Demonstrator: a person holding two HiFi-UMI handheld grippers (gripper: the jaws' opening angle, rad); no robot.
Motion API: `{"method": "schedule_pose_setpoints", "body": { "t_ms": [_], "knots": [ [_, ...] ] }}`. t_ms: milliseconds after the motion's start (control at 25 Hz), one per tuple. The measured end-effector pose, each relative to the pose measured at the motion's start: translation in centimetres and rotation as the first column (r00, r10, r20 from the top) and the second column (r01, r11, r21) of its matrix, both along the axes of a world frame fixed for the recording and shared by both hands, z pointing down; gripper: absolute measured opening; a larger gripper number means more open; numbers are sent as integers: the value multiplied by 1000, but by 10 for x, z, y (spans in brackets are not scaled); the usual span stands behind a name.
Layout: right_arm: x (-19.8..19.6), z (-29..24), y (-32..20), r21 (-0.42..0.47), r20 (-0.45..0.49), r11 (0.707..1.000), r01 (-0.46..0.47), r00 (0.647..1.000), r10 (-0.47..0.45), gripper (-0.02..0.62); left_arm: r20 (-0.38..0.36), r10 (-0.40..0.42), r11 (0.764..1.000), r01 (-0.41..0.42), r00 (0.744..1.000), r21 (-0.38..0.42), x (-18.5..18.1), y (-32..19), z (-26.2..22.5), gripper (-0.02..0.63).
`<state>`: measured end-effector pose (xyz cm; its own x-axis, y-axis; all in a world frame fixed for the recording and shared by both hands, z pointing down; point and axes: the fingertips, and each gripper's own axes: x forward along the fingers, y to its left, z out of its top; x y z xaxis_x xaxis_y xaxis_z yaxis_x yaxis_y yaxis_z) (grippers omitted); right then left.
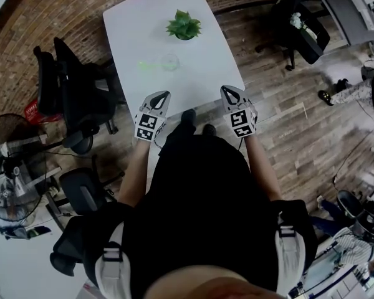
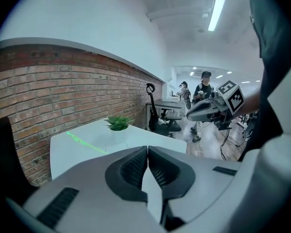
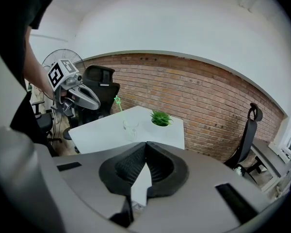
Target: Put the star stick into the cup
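A green star stick [image 1: 151, 65] lies flat on the white table [image 1: 206, 80], just left of a clear cup [image 1: 170, 61] that stands upright. The stick [image 2: 85, 142] also shows in the left gripper view. In the right gripper view the cup [image 3: 130, 128] stands mid-table with the star stick [image 3: 118, 103] behind it. My left gripper [image 1: 164, 94] hovers at the table's near left edge, jaws shut and empty. My right gripper [image 1: 227, 90] is at the near right edge, also shut on nothing. Both are well short of the stick and cup.
A small potted plant [image 1: 184, 25] sits at the table's far end. Black office chairs [image 1: 75, 98] crowd the left side, and another chair [image 1: 302, 30] stands at the right. A floor fan [image 1: 9, 167] is at far left. People [image 2: 203, 89] stand in the distance.
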<state>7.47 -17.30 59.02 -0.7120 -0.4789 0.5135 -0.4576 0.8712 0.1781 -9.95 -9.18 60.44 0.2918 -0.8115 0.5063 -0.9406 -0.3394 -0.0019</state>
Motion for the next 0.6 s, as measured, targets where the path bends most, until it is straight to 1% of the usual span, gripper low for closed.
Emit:
{"method": "schedule_pose_setpoints", "body": {
  "t_ms": [240, 320, 400, 600],
  "knots": [
    [18, 3, 13, -24, 6, 1000, 20, 1000, -19, -2, -5, -65, 998, 65, 998, 16, 20, 17, -10, 21],
    [23, 4, 18, -19, 18, 999, 42, 999, -42, -2, -10, -80, 997, 80, 997, 19, 30, 24, -12, 21],
    [30, 6, 22, -17, 25, 998, 61, 998, -61, -2, -14, -90, 996, 91, 996, 22, 42, 29, -13, 21],
    [58, 19, 28, -34, 4, 997, 67, 998, -67, -2, -28, -94, 994, 96, 995, 46, 74, 34, -16, 21]
  ]
}}
